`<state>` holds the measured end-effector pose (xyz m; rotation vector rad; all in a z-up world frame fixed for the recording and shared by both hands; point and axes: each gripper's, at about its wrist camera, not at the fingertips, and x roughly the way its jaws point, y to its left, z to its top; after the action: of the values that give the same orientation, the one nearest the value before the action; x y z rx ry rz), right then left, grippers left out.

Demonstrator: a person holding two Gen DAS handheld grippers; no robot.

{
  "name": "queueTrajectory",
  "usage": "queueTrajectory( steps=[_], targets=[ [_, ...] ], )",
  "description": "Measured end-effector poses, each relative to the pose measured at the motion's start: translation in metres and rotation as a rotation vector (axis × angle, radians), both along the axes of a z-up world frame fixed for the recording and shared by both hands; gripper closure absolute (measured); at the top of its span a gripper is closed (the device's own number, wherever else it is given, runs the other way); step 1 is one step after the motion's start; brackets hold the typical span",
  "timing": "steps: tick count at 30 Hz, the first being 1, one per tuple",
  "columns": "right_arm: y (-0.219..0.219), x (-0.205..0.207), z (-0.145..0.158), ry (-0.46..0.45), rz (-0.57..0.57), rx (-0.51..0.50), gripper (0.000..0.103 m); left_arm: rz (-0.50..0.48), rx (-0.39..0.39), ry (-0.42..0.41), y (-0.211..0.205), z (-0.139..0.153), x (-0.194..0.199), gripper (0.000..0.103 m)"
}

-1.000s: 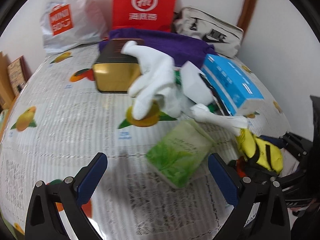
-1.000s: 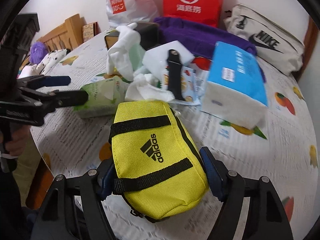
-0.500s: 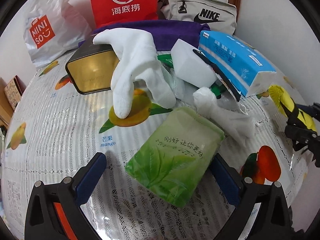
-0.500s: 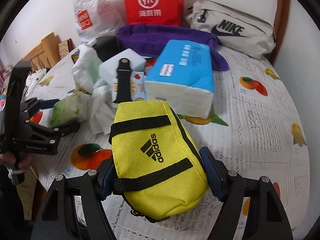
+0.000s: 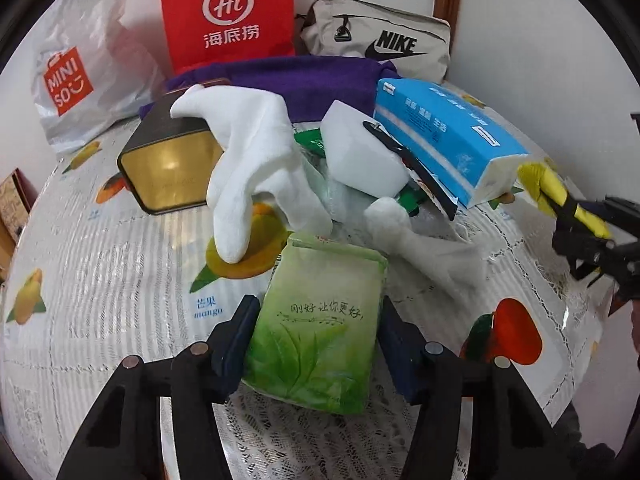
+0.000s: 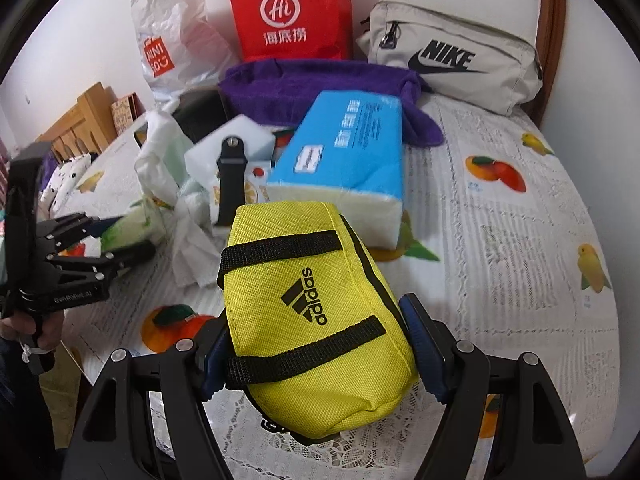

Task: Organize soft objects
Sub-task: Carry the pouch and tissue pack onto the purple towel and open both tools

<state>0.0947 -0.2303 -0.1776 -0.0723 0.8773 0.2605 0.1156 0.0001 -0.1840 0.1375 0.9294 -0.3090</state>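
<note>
A green tissue pack lies on the fruit-print tablecloth between the blue pads of my left gripper. Its jaws are closing and both pads touch the pack's sides. My right gripper is shut on a yellow Adidas pouch and holds it above the cloth. In the left wrist view the pouch and right gripper show at the right edge. From the right wrist, the left gripper is at the far left with the green pack in it.
Behind the pack lie a white glove draped over a gold tin, a white sponge block, crumpled white tissue, a blue tissue box and a purple towel. A Miniso bag, red paper bag and Nike pouch line the wall.
My left gripper moved in over the green pack and its jaws came together onto the pack's sides. The right gripper carried the yellow pouch to the right, still gripped.
</note>
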Motion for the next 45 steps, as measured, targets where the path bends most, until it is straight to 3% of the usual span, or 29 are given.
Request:
queueTrajectory(
  steps=[7, 15, 21, 32, 45],
  targets=[
    [0.003, -0.001, 0.022, -0.036, 0.015, 0.004, 0.028, -0.019, -0.021, -0.009, 0.006, 0.028, -0.004, 0.047],
    [0.007, 0.02, 0.046, -0.046, 0.007, 0.04, 0.028, 0.082, -0.059, -0.058, 0.031, 0.075, 0.003, 0.047],
    [0.01, 0.043, 0.061, -0.035, -0.013, 0.04, 0.028, 0.153, -0.089, -0.073, 0.043, 0.091, 0.022, 0.047],
    [0.011, 0.098, 0.092, -0.062, -0.034, 0.034, 0.028, 0.245, -0.131, -0.033, 0.058, 0.113, 0.08, 0.047],
    [0.015, 0.204, 0.096, -0.045, -0.067, 0.018, 0.028, 0.29, -0.14, 0.008, 0.069, 0.113, 0.179, 0.047]
  ],
)
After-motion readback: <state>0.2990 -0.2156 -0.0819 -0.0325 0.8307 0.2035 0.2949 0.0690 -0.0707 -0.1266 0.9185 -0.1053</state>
